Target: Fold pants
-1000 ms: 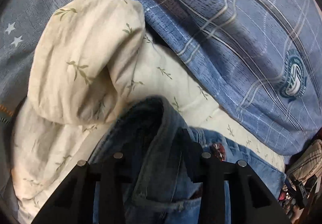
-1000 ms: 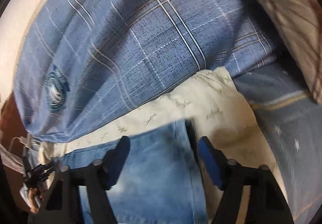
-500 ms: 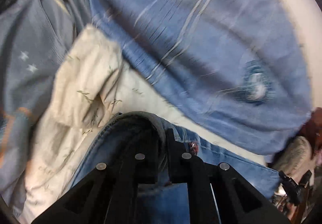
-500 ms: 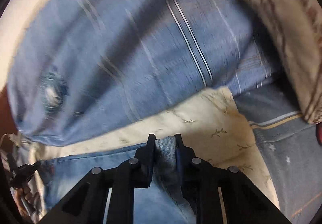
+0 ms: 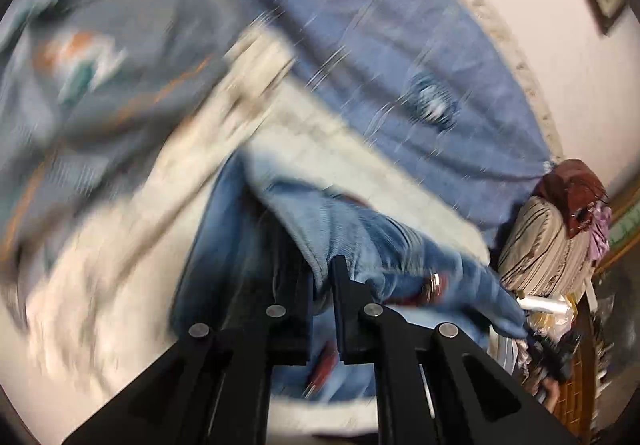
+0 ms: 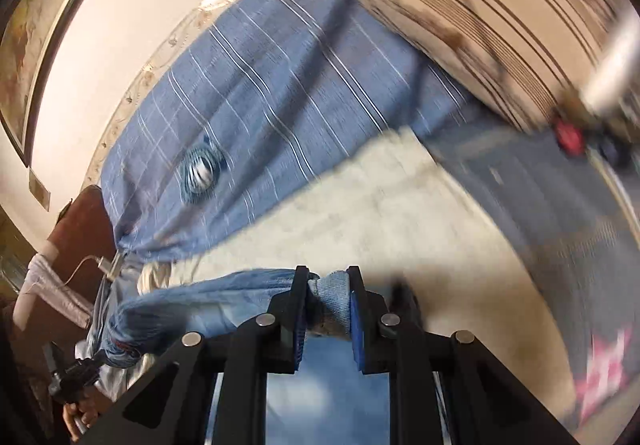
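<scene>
Both grippers have the jeans (image 5: 360, 245) pinched tight right now. The left gripper (image 5: 322, 285) has its fingers nearly closed on a fold of denim by the waistband, close to the metal button (image 5: 434, 283). The right gripper (image 6: 328, 301) is clamped on another bunched bit of the edge, with denim stretching off to the left. The jeans are lifted over a cream sheet (image 6: 380, 213), with a blue plaid blanket (image 6: 260, 93) beyond and a striped pillow (image 5: 548, 249) at the side. Everything's pretty blurry.

The left tool (image 5: 321, 277) pinches the jeans (image 5: 360, 241) above a cream sheet (image 5: 120, 285).
</scene>
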`<state>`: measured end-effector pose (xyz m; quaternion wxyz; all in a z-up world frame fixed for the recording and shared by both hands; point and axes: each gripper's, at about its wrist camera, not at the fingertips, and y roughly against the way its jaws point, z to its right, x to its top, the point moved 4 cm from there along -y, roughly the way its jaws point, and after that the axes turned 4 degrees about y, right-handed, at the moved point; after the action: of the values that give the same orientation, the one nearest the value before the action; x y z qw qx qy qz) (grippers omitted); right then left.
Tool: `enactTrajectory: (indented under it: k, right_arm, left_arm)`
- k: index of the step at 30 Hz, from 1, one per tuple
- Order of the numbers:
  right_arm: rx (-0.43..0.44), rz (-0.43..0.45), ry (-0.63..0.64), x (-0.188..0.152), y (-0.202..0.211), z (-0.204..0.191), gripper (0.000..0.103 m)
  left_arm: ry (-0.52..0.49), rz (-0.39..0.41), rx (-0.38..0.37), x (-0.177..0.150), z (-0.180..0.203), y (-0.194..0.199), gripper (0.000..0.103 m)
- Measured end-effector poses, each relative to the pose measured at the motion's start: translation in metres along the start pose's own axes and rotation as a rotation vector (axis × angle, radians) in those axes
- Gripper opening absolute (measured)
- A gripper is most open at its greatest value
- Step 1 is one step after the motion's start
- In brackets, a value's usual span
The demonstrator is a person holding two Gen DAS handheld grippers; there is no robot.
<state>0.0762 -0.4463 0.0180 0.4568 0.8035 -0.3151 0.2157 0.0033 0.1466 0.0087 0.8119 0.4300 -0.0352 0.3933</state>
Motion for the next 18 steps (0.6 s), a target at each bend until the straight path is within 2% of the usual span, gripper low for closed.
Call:
enactTrajectory:
  k: [1, 2, 3, 4, 5, 6, 7, 10, 11, 13, 15, 18]
  right_arm:
    - [0.010, -0.029, -0.018, -0.016, -0.004, 0.012, 0.021]
    - [0.009, -0.052, -0.040, -0.029, -0.007, 0.021, 0.023]
    - [0.000, -0.078, -0.061, -0.042, -0.010, 0.031, 0.025]
    - [-0.030, -0.135, -0.089, -0.060, -0.018, 0.044, 0.041]
    - [-0.045, -0.165, -0.118, -0.067, -0.020, 0.051, 0.074]
    - [-0.038, -0.168, -0.176, -0.074, -0.017, 0.060, 0.082]
    - [-0.008, -0.136, -0.221, -0.076, -0.008, 0.065, 0.082]
    - [0.036, -0.047, -0.297, -0.070, 0.020, 0.070, 0.082]
    - [0.067, -0.045, -0.330, -0.068, 0.024, 0.069, 0.082]
    - [0.172, -0.089, -0.416, -0.071, 0.022, 0.062, 0.082]
    - [0.248, -0.130, -0.496, -0.078, 0.012, 0.050, 0.082]
    - [0.313, -0.174, -0.608, -0.094, -0.010, 0.034, 0.082]
  left_arm:
    - [0.020, -0.031, 0.007, -0.007, -0.010, -0.006, 0.012]
    - [0.044, -0.084, 0.045, -0.016, -0.022, -0.015, 0.016]
    - [0.079, -0.113, 0.095, -0.024, -0.033, -0.021, 0.025]
    - [0.108, -0.121, 0.115, -0.029, -0.039, -0.021, 0.037]
    - [0.143, -0.117, 0.119, -0.031, -0.043, -0.018, 0.041]
    - [0.169, -0.106, 0.122, -0.032, -0.045, -0.013, 0.051]
    - [0.186, -0.085, 0.136, -0.032, -0.044, -0.007, 0.060]
    - [0.165, 0.068, 0.219, -0.026, -0.027, 0.026, 0.063]
    - [0.137, 0.129, 0.234, -0.024, -0.015, 0.037, 0.063]
    - [0.090, 0.190, 0.220, -0.022, 0.010, 0.046, 0.071]
    - [0.073, 0.180, 0.173, -0.024, 0.031, 0.042, 0.077]
    - [0.118, 0.094, 0.109, -0.043, 0.049, 0.017, 0.078]
